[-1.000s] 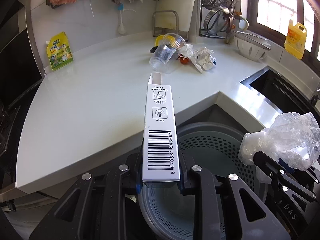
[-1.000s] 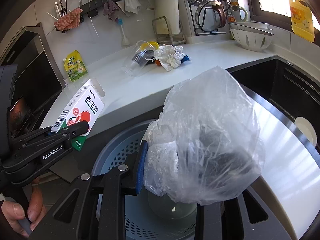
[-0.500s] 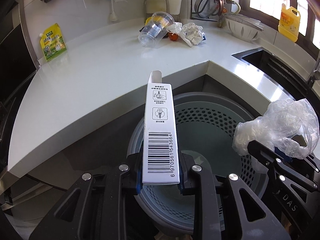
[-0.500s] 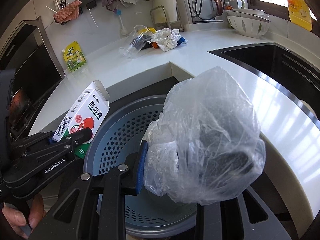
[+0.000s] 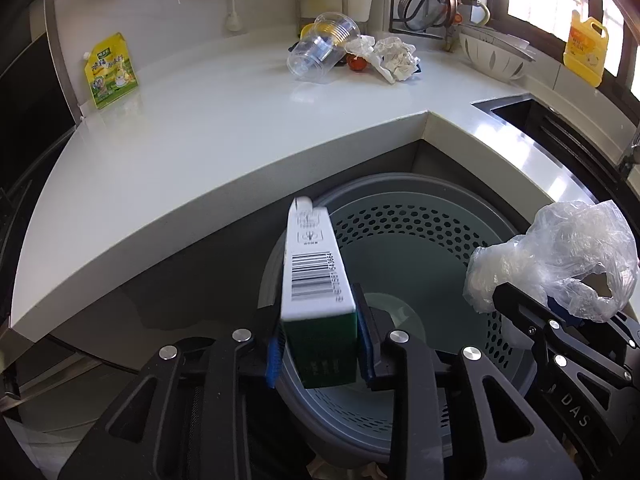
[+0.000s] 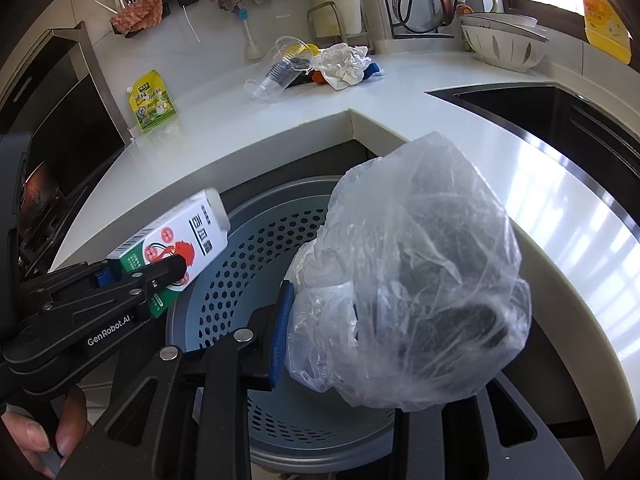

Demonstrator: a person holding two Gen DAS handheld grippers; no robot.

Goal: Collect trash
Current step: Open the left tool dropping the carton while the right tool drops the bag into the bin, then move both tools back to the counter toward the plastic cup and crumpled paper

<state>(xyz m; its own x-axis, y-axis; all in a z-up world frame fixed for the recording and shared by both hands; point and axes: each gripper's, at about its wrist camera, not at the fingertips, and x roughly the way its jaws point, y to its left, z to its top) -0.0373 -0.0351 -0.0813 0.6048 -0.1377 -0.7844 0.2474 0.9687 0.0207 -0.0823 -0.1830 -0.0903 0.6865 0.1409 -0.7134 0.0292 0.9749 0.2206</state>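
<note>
My left gripper point(image 5: 320, 344) is shut on a white and green carton point(image 5: 314, 268) with a barcode, tilted downward over the grey perforated trash bin point(image 5: 404, 200); the carton also shows in the right wrist view point(image 6: 172, 248). My right gripper point(image 6: 344, 344) is shut on a crumpled clear plastic bag point(image 6: 420, 280), held over the bin's right side point(image 6: 256, 256). The bag also shows in the left wrist view point(image 5: 560, 256). More trash lies on the far counter: clear plastic cups point(image 5: 316, 54) and crumpled paper point(image 5: 394, 56).
A white L-shaped counter point(image 5: 208, 120) wraps behind the bin. A yellow-green pouch point(image 5: 110, 70) leans at its back left. A sink point(image 5: 560, 128), a colander point(image 5: 494, 54) and a yellow bottle point(image 5: 584, 50) are at right. A dark oven front is at left.
Both grippers have moved back from the counter and now hang over the bin. The carton has tipped forward and down between the left jaws. The bag stays held.
</note>
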